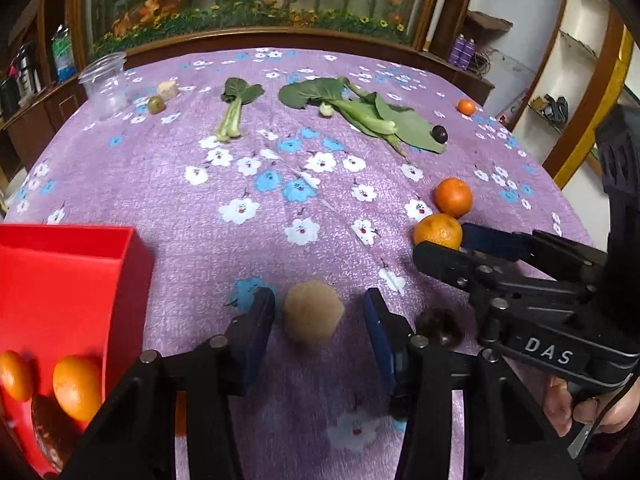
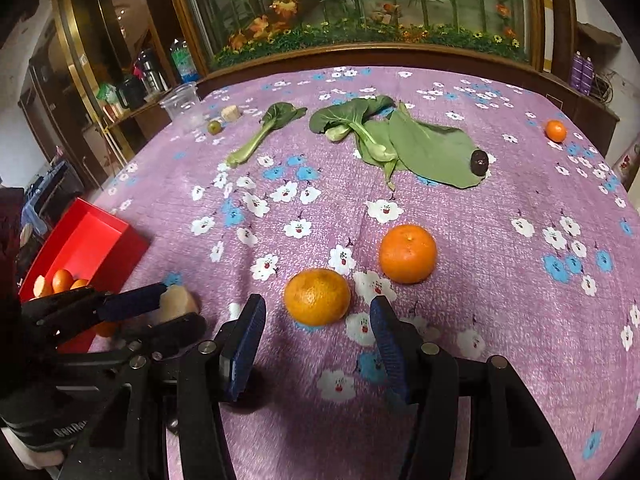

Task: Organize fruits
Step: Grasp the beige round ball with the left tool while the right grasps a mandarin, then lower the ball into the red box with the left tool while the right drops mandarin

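Observation:
A tan, round fruit (image 1: 314, 312) lies on the purple flowered cloth between the blue pads of my left gripper (image 1: 318, 300), with a thin gap on each side; the jaws are open. A red box (image 1: 132, 248) at the left holds two oranges (image 1: 76, 386). In the right wrist view an orange (image 2: 317, 296) sits just ahead of my right gripper (image 2: 316, 320), whose open pads flank it without touching. A second orange (image 2: 408, 254) rests just beyond it. The left gripper (image 2: 170, 310) and the tan fruit (image 2: 180, 302) show at the left, near the red box (image 2: 92, 240).
Leafy greens (image 1: 360, 112) lie across the far half of the table, with a dark fruit (image 1: 439, 134) on one leaf. Another dark fruit (image 1: 440, 326) sits beside my left gripper. A small orange (image 1: 466, 107) is far right; a clear cup (image 1: 104, 80) is far left.

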A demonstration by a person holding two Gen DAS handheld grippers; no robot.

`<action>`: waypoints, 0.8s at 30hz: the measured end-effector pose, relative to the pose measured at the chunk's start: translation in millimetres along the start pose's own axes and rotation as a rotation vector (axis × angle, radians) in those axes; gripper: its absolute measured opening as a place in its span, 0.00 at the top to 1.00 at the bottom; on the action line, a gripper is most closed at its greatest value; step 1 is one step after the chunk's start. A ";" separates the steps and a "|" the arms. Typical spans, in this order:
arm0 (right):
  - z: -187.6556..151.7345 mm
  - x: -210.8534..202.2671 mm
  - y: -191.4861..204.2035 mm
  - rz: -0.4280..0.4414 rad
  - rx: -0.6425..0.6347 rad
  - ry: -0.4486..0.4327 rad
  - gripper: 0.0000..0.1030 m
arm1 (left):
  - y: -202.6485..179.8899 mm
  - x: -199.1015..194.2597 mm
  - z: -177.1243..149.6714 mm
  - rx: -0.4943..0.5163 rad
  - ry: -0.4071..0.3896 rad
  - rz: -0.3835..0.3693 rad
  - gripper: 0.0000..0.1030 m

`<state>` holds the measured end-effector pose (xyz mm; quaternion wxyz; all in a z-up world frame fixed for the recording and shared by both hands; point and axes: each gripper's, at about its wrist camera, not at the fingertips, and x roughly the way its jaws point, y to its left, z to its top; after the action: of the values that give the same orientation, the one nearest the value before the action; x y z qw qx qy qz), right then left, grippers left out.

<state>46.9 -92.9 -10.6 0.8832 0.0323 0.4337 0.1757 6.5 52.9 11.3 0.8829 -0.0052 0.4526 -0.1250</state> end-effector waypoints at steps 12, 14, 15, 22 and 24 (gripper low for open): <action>0.2 6.4 7.4 -0.060 -0.045 -0.014 0.65 | -2.9 2.0 -0.6 0.024 -0.030 0.038 0.73; -0.6 4.9 3.8 -0.045 -0.025 -0.017 0.65 | -0.5 -0.7 -1.0 0.006 -0.030 0.029 0.73; -1.1 3.7 2.8 -0.038 -0.017 -0.016 0.65 | -0.1 -3.2 -1.4 -0.002 -0.031 0.024 0.73; -3.2 -16.6 4.9 -0.008 0.000 -0.034 0.65 | -2.7 -29.5 -7.7 -0.028 -0.063 -0.007 0.73; -5.0 -24.7 6.9 -0.001 0.000 -0.042 0.65 | -1.8 -37.4 -10.4 -0.039 -0.074 -0.014 0.73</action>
<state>27.2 -95.4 6.4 0.8922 0.0357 0.4151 0.1743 -23.1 60.7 35.2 0.8979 -0.0302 0.4217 -0.1222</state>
